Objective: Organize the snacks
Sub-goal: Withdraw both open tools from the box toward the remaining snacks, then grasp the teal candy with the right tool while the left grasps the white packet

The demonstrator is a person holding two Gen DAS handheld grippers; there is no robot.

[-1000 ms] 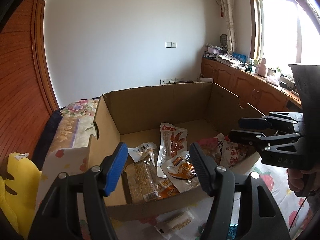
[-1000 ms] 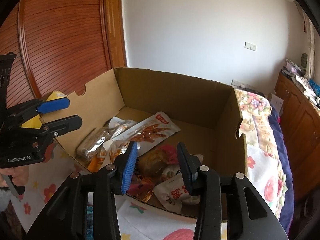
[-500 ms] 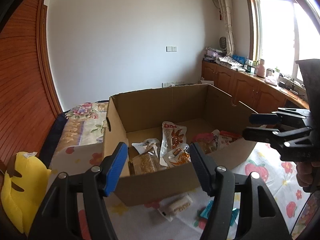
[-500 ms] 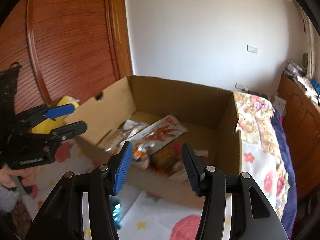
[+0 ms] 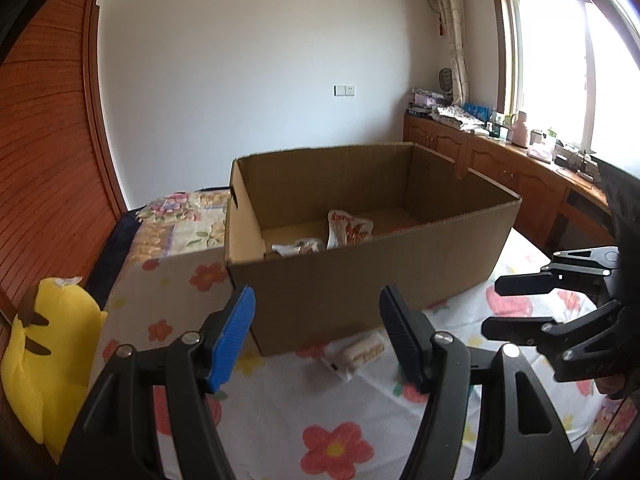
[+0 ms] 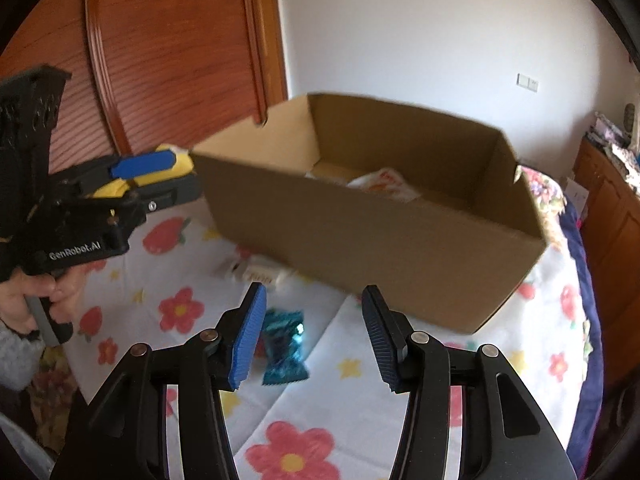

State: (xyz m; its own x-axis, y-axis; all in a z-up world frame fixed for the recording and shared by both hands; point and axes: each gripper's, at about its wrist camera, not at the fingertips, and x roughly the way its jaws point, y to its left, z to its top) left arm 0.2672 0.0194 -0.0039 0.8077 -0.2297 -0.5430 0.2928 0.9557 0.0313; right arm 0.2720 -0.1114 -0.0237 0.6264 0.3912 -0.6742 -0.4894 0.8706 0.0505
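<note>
Left gripper [image 5: 316, 336] and right gripper [image 6: 310, 338] both stand released, nothing between their pads. A small white-and-tan wrapped snack bar [image 5: 362, 354] lies on the floral cloth just ahead of the left gripper, against the brown cardboard box [image 5: 360, 284]. A crinkly blue foil candy packet [image 6: 285, 346] lies just beyond the right gripper's blue pad. Both look light, soft and slippery; pinching across the middle seems best.

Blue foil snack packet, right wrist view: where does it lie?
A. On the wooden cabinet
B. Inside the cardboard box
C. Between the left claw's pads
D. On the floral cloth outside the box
D: the blue foil snack packet lies on the floral cloth, in front of the cardboard box and outside it, gripped by neither claw.
</note>
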